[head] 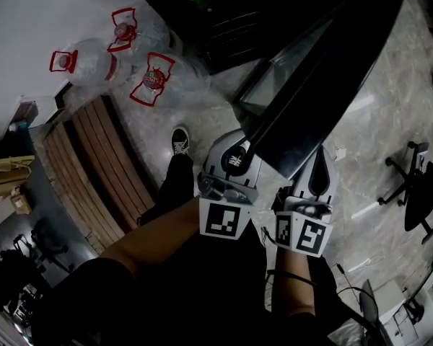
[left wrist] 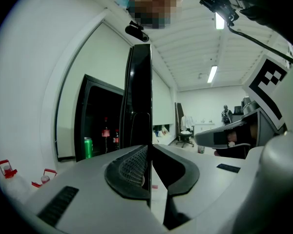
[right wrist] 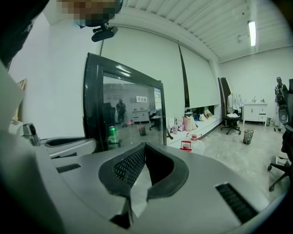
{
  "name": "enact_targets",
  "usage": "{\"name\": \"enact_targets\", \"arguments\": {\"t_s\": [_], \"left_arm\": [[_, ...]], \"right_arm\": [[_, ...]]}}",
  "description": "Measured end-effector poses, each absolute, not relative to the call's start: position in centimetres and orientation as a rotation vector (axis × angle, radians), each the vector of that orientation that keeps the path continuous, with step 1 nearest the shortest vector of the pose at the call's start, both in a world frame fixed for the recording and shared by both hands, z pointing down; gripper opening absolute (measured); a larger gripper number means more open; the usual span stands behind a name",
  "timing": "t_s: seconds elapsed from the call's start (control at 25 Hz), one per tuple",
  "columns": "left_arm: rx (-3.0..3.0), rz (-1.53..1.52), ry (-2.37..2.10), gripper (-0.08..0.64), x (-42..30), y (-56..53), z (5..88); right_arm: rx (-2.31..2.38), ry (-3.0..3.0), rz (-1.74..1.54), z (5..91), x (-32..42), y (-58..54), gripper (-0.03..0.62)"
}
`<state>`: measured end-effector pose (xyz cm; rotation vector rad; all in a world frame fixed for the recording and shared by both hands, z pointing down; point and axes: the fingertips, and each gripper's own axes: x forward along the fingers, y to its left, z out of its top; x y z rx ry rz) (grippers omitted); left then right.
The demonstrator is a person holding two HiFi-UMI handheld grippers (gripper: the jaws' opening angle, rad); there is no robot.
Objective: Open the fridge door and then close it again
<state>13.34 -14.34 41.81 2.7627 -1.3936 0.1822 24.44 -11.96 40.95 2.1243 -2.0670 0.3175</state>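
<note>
The fridge's black glass door [head: 325, 85] stands swung open over the floor. My left gripper [head: 242, 150] is shut on the door's free edge. In the left gripper view that edge [left wrist: 141, 82] runs upright straight between the two pads [left wrist: 129, 167], with the left gripper [left wrist: 149, 152] clamped on it. The dark fridge interior [left wrist: 97, 126] shows behind, holding a green can [left wrist: 88, 147] and bottles. My right gripper [head: 317, 168] hangs just right of the left one, beside the door, shut with nothing in it. In its own view the right gripper [right wrist: 145, 145] faces the glass door [right wrist: 127, 106].
Large water bottles [head: 94, 63] with red handles lie on the floor left of the fridge. A wooden slatted bench [head: 94, 171] runs along the left. An office chair [head: 418, 186] stands at the right. The person's shoe [head: 179, 141] is below the door.
</note>
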Motion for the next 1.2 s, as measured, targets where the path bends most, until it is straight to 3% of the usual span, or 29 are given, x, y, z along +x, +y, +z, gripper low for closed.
{"name": "enact_targets", "arguments": {"t_s": [1.2], "left_arm": [[2.729, 0.251, -1.499, 0.06, 2.6, -26.6, 42.5]], "right_arm": [[2.068, -2.113, 0.344, 41.2, 17.1, -19.4, 0.015]]}}
